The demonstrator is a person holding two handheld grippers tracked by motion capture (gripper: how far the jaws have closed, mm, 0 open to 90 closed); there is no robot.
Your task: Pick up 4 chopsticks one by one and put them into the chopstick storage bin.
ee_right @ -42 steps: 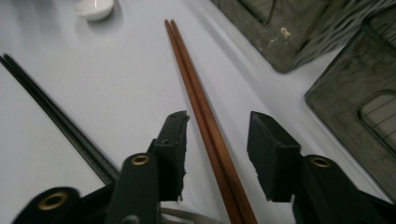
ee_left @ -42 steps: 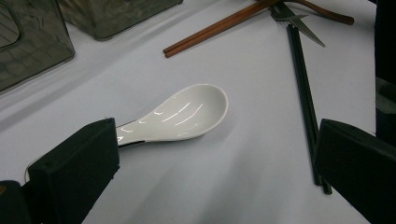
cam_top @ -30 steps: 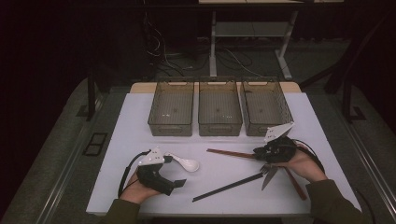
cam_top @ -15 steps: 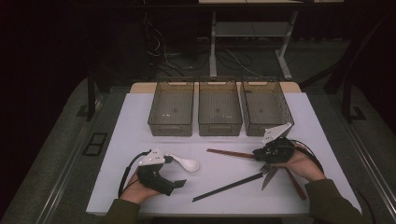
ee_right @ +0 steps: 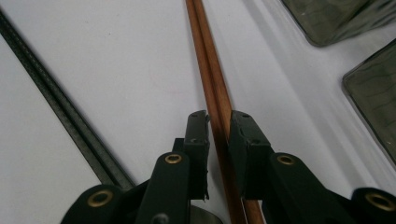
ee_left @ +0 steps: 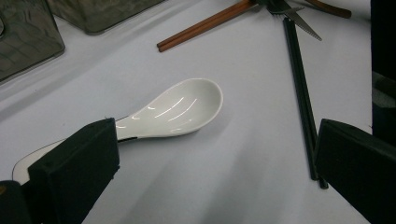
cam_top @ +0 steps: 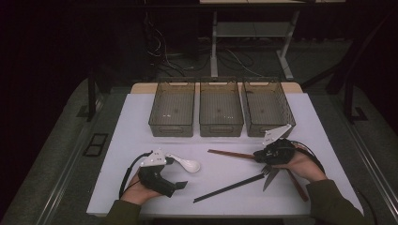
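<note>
A white ceramic spoon [cam_top: 187, 164] lies on the white table, its bowl [ee_left: 187, 105] pointing away from my left gripper [cam_top: 180, 182]. That gripper [ee_left: 215, 163] rests on the table with its jaws wide apart; the spoon's handle runs past the left jaw, and nothing is pinched. A pair of brown chopsticks [cam_top: 230, 153] lies flat at right centre. My right gripper [cam_top: 259, 157] has its pads [ee_right: 198, 135] closed on both sides of the brown chopsticks [ee_right: 205, 46] near one end.
Three clear bins [cam_top: 172, 110] [cam_top: 220, 110] [cam_top: 266, 108] stand in a row at the back. Black chopsticks [cam_top: 230, 187] lie slanted between the hands. A knife and fork [cam_top: 270, 177] and another brown stick [cam_top: 296, 184] sit under the right hand.
</note>
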